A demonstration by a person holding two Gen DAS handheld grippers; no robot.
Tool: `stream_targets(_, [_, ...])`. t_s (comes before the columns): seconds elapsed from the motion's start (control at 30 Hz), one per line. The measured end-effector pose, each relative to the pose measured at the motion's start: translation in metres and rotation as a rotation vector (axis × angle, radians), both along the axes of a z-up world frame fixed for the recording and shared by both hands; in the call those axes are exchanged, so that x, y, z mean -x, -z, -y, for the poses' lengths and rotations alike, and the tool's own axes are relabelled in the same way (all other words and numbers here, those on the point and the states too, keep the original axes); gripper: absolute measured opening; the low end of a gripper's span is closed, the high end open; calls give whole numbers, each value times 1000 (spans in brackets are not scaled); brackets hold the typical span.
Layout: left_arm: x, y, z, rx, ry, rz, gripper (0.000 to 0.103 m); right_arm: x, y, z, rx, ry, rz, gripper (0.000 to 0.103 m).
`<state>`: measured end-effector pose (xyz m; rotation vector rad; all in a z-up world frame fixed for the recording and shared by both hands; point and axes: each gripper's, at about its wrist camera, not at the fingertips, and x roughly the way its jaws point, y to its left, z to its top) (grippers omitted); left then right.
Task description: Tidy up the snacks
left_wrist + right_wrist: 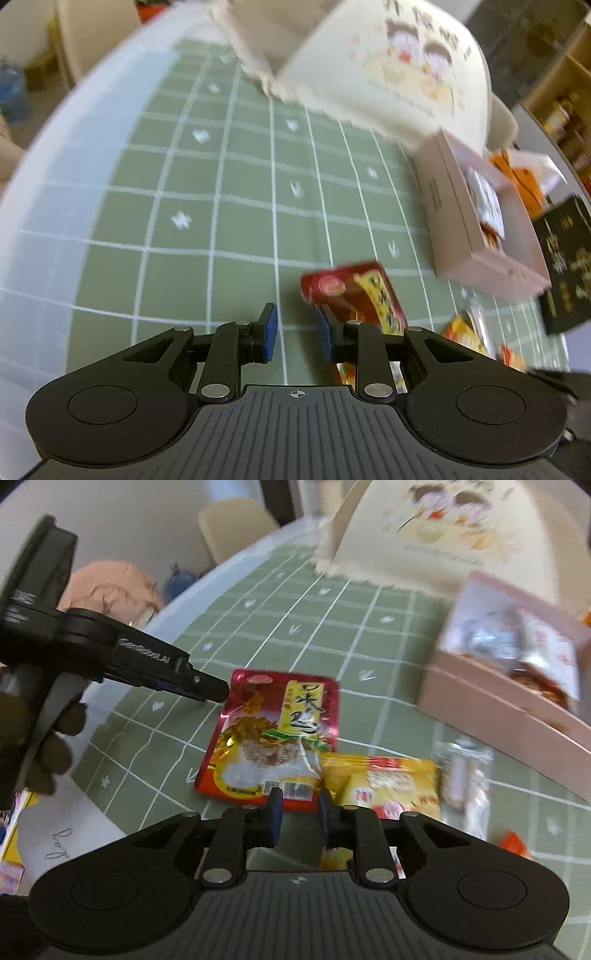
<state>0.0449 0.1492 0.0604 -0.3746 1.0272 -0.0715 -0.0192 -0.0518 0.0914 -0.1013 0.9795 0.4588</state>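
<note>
We found the red snack packet [271, 738] lying lengthwise just ahead of our right gripper [300, 812], nearer than the left gripper [293, 334], both narrowly parted, gripping nothing.

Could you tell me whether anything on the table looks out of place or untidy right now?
Yes. The red snack packet, the yellow packet overlapping its corner and a clear wrapped item lie loose on the green mat, outside the pink box that already holds snacks. Nothing looks spilled or torn.
</note>
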Motion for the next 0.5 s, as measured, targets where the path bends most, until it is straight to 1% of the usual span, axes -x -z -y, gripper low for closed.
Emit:
stream_targets(0.03, [3, -5, 1, -1, -18, 17, 28, 5, -4, 6, 11, 24, 33, 42])
stream_targets(0.07, [6, -9, 2, 17, -22, 29, 28, 10, -7, 12, 26, 53, 73, 56])
stream_targets(0.1, [8, -12, 4, 40, -16, 35, 28, 13, -9, 19, 37, 84, 109, 61])
stream_targets(0.13, [10, -14, 9, 69, 1, 37, 28, 15, -10, 27, 40, 106, 125, 61])
stream_targets(0.17, [13, -15, 17, 101, 34, 28, 28, 14, -9, 34, 37, 117, 114, 61])
stream_targets(0.3, [23, -7, 54, 172, 133, -26, 28, 6, 9, 48, 10, 145, 6, 61])
stream_targets(0.33, [27, -5, 62, 180, 149, -37, 28, 11, 9, 46, -10, 123, -6, 61])
stream_targets(0.4, [30, -1, 77, 180, 165, -50, 28, 24, 5, 43, -51, 40, -15, 60])
stream_targets(0.43, [31, 0, 84, 169, 167, -53, 28, 32, 2, 42, -53, 12, -6, 60])
stream_targets(0.5, [30, -2, 96, 123, 174, -48, 29, 44, -1, 44, -18, 9, 29, 60])
